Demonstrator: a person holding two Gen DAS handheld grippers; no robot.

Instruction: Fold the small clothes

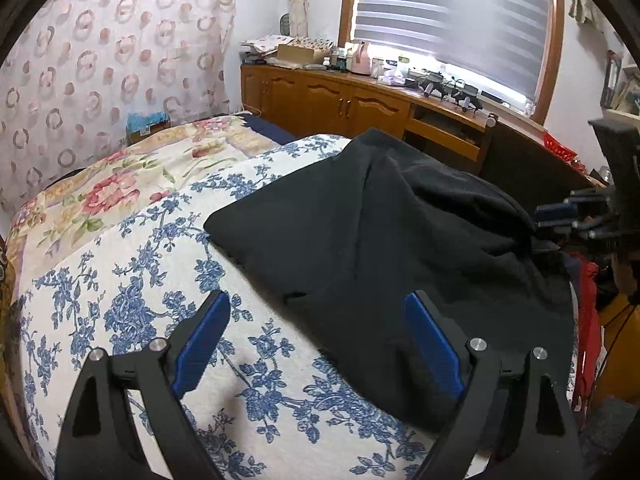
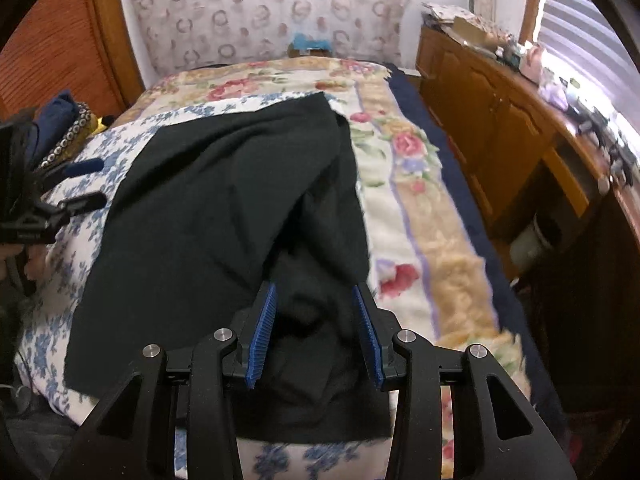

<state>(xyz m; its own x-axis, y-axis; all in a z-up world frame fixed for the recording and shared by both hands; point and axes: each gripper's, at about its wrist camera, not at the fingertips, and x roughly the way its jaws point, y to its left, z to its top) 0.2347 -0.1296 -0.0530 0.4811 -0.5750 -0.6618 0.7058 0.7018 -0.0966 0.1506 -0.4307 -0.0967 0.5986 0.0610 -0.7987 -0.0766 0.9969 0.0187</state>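
Left wrist view
Garment: black cloth [image 1: 360,232] lies on blue-flowered cover [image 1: 120,300], part folded; far right side bunched in a loose heap.
Left gripper [image 1: 316,320]: jaws wide apart, nothing between them; right finger over the cloth's near edge, left finger over bare cover.
Right gripper [image 1: 572,216]: seen at right edge, at the bunched end; grip not clear from here.
Risk: heap at right looks unstable; a pull on the near edge could drag the whole piece and undo the flat fold.
Containers: cardboard box [image 1: 298,52] on cabinet top, contents too small to tell; open shelf [image 1: 444,128] in cabinet, contents unclear.

Right wrist view
Right gripper [image 2: 314,336]: jaws part open, pads straddle a crumpled black wad but do not seem to press on it; judged not held.
Left gripper [image 2: 86,182]: at left over cover, just beside the cloth's edge, open and empty.
Garment: flat panel to the left, a flap lapped over toward the rose blanket [image 2: 412,184] at right.
Risk: closing here may catch several layers at once, so the fold would lift crooked; the wad could also slump off the near edge of the bed.
Containers: none clear in this view; picture partly blurred.
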